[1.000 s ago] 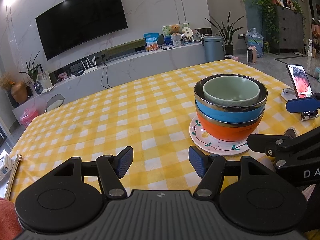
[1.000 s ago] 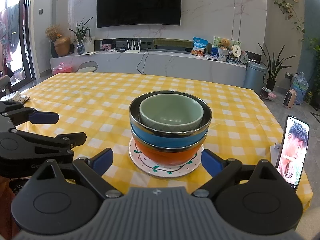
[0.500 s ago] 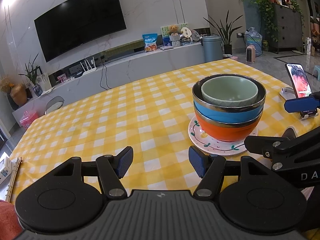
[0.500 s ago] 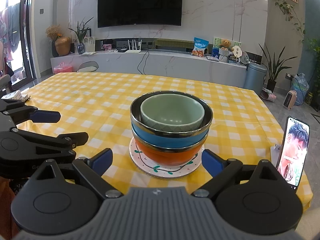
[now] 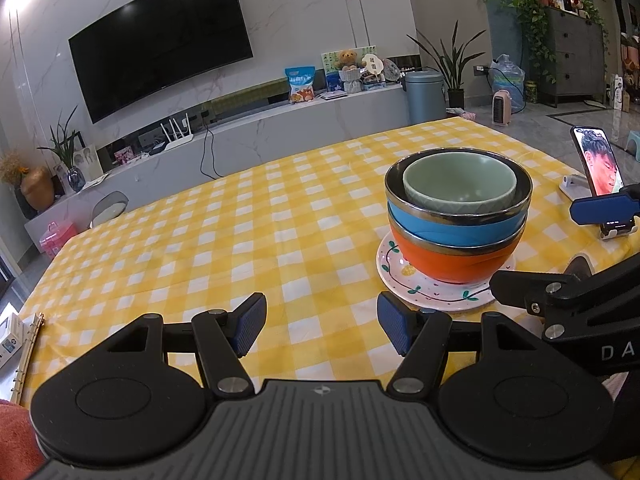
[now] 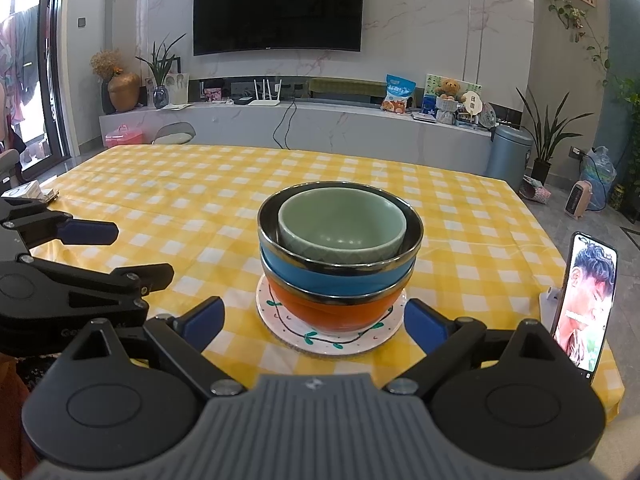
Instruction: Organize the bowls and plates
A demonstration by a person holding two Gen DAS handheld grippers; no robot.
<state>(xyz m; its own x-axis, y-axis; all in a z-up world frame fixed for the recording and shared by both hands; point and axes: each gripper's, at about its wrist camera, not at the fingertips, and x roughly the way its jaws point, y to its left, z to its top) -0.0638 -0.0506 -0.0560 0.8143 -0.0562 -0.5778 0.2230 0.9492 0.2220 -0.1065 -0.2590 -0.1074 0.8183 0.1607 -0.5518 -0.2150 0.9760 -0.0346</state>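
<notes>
While both grippers are held low over the near edge of the table, nothing is gripped by either. The left gripper (image 5: 322, 322) is seen with its blue-padded fingers spread apart over bare yellow checked tablecloth (image 5: 224, 240), and the bowl stack lies at about 2 o'clock from it, off to the side of the gap. The right gripper (image 6: 314, 320) is spread wider still, and the stack is framed straight ahead at 12 o'clock between its fingertips, without contact.

A green bowl (image 6: 342, 226) is nested inside a steel-rimmed blue bowl (image 6: 340, 280), which is seated in an orange bowl (image 6: 336, 312); all three are stacked upright on a white plate (image 6: 280, 330) painted with a green vine pattern. The plate rests flat on the tablecloth, near the table's front edge.

A phone (image 6: 584, 308) is propped upright on a stand at 3 o'clock from the stack, its screen lit. A notebook (image 5: 28, 356) lies at the table's left edge in the left wrist view.
</notes>
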